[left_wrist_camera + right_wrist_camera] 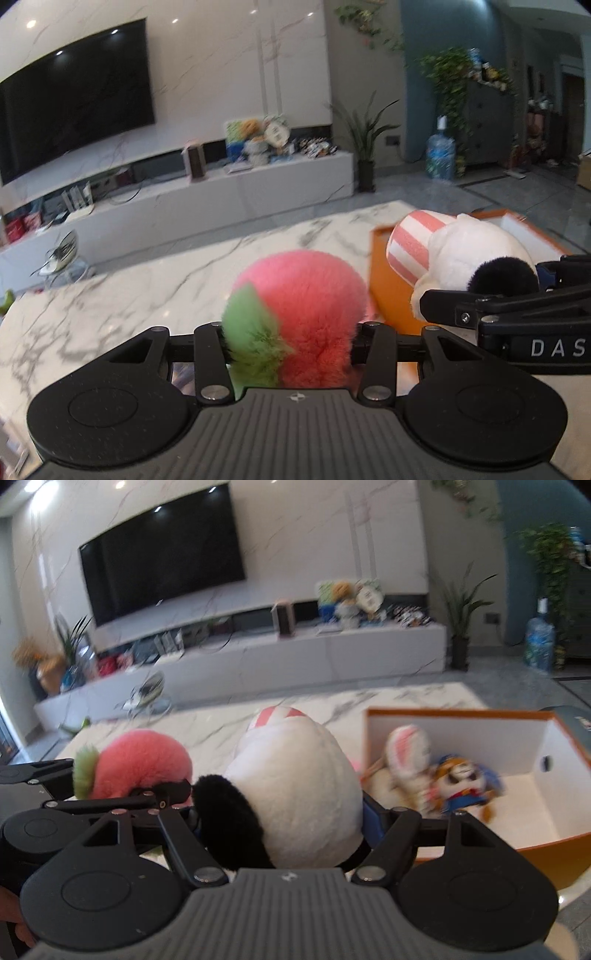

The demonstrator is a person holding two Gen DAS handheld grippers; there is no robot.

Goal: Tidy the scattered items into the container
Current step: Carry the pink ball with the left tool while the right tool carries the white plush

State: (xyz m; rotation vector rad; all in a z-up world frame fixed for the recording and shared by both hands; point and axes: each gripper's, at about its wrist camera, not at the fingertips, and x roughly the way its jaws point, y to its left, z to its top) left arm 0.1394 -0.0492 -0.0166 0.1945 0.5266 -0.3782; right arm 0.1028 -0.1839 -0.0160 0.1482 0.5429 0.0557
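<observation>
I have a toy in each hand and am at the carrying step. My left tool (pixel 291 343) is clenched on a fluffy pink plush ball with a green tuft (pixel 303 295), and my right tool (pixel 284 827) is clenched on a round white plush toy with a black fuzzy patch and a pink-and-white striped end (pixel 295 775). Both toys look to be held clear above the white marble-veined surface (pixel 147 280), side by side, with the white one nearer the box.

The open orange cardboard box with white inner walls (pixel 461 731) sits on the surface to my right. Inside it already lie a white plush rabbit with pink-striped ears (pixel 406 753) and a small plush figure in blue and orange (pixel 461 779), bunched toward the near left part; they are blurred, so I cannot tell more.

As I judge it, the next move is to bring the right tool over the box rim and release over the bare white floor on the far right side, then follow with the left. The two tools are close together, so the left must wait or trail to avoid knocking the right. The box's near wall is the thing to clear. Beyond the surface are a wall television (pixel 162 554), a long low white cabinet (pixel 295 650) and potted plants, all well apart.
</observation>
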